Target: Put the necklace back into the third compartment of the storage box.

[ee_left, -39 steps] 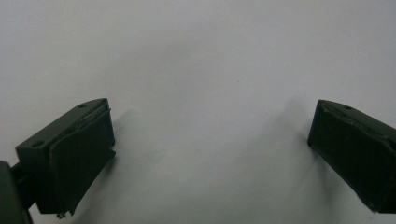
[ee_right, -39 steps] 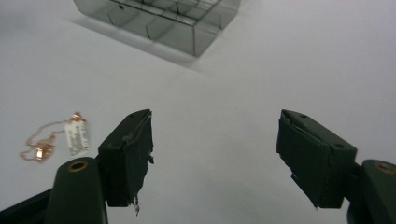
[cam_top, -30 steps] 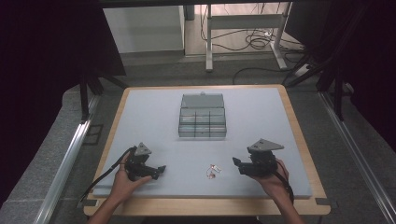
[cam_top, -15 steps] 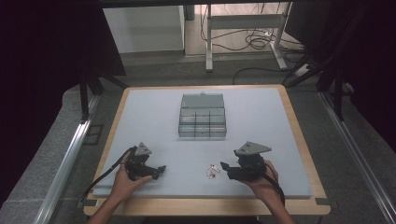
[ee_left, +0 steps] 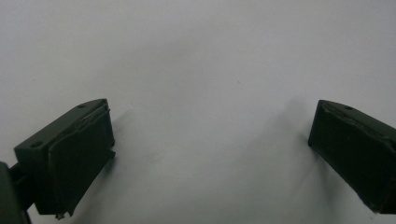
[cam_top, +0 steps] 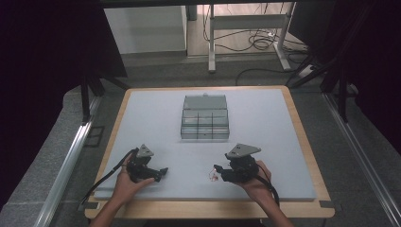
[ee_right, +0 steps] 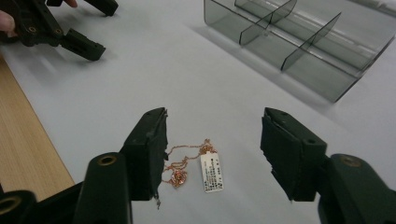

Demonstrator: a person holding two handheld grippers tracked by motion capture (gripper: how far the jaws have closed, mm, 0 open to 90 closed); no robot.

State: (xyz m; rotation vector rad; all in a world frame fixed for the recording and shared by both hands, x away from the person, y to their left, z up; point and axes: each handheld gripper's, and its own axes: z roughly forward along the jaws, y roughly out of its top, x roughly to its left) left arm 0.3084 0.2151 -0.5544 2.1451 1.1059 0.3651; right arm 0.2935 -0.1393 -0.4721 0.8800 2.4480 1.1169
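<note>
A thin rose-gold necklace [ee_right: 181, 169] with a small white tag [ee_right: 211, 172] lies on the white table mat [cam_top: 265, 142]; the high view shows the necklace [cam_top: 211, 175] near the front edge. My right gripper [ee_right: 215, 116] is low over it, one jaw on each side and the chain close to the left one. Its jaws have just been closing, but the pads do not touch the chain. From above, the right gripper [cam_top: 218, 172] points left. My left gripper [cam_top: 162, 172] rests at the front left, open wide [ee_left: 213, 105] with only bare mat between its jaws.
A clear grey compartment box [cam_top: 204, 118] stands open in the middle of the mat, with its dividers [ee_right: 299, 42] seen beyond the right jaws. The left gripper [ee_right: 70, 32] sits farther off in the right gripper view. A wooden rim [cam_top: 302, 137] frames the mat.
My right gripper has slid left across the mat to the necklace, which now lies between its jaws. The left gripper has stayed where it was.
</note>
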